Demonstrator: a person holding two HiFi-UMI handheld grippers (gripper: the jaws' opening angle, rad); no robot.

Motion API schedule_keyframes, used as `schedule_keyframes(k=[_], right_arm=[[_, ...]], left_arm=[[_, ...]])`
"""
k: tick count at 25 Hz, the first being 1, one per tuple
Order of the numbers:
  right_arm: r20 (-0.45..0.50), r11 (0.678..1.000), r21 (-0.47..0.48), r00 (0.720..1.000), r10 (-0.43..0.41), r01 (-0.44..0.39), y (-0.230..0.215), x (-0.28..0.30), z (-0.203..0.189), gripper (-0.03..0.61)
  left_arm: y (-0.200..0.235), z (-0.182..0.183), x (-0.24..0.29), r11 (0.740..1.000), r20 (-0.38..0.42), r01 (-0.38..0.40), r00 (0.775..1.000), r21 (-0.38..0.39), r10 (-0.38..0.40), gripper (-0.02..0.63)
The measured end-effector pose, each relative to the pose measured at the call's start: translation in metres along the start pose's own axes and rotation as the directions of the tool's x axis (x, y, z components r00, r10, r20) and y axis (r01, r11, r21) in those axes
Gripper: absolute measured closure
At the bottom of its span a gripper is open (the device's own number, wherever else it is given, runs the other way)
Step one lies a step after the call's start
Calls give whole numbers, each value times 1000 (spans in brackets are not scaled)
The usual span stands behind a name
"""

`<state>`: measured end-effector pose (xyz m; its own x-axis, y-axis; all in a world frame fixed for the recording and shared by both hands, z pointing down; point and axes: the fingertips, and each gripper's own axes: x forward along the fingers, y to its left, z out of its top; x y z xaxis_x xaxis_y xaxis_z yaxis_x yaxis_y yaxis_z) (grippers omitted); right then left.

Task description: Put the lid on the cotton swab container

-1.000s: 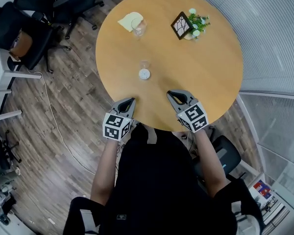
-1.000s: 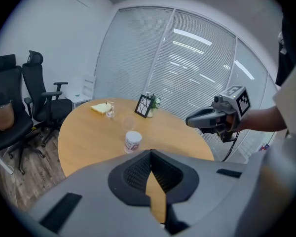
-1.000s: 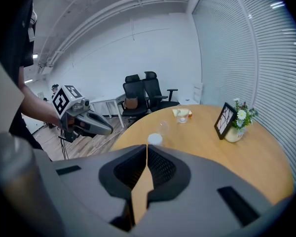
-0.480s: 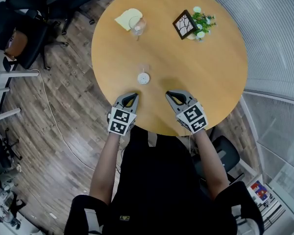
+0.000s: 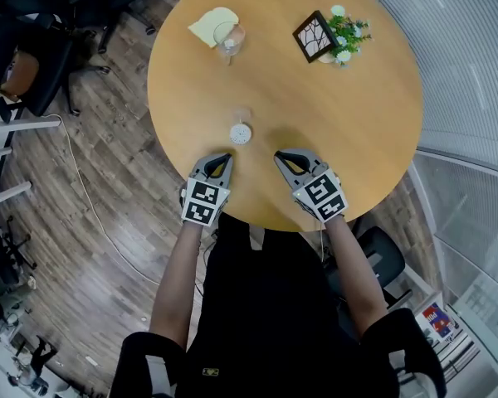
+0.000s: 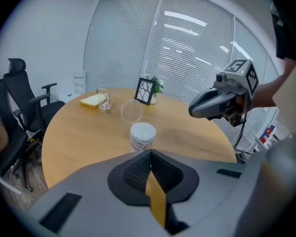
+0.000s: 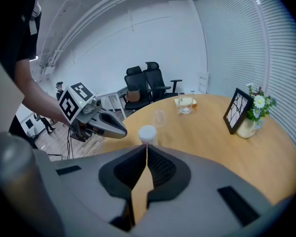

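As they advance, left gripper and right gripper have neared the container.

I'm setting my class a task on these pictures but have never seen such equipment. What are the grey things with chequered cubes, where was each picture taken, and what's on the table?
No robot here: a person holds a two-jaw gripper in each hand, the left gripper and the right gripper; the cubes belong to them. One picture comes from a camera on the person's head, looking down. The other two come from cameras riding on the grippers, looking along their jaws. On the table are an open cotton swab container, its clear lid beyond it, a glass, something flat and yellow, a picture frame and a flower pot. Both pairs of jaws are shut and empty.
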<state>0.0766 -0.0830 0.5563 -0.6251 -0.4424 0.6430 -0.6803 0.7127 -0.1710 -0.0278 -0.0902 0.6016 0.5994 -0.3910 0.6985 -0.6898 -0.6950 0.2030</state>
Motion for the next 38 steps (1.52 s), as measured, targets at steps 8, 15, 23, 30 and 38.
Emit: schedule_keyframes(k=[8, 15, 23, 30, 38], right_arm=[[-29, 1000, 4, 1000, 9, -9, -8, 11, -7, 572], [-38, 1000, 3, 999, 0, 0, -13, 11, -8, 572], [-12, 999, -32, 1000, -7, 6, -13, 4, -4, 572], [-24, 999, -43, 1000, 3, -4, -13, 6, -5, 571], [-22, 998, -61, 1000, 3, -5, -19, 16, 0, 571]], left_arm=[[8, -4, 33, 979, -41, 3, 999, 202, 5, 392], [11, 5, 64, 970, -15, 21, 1000, 243, -18, 265], [14, 10, 82, 975, 21, 22, 999, 220, -27, 250], [26, 13, 81, 970, 89, -52, 995, 239, 32, 285], [23, 14, 84, 961, 116, -41, 993, 273, 10, 353]])
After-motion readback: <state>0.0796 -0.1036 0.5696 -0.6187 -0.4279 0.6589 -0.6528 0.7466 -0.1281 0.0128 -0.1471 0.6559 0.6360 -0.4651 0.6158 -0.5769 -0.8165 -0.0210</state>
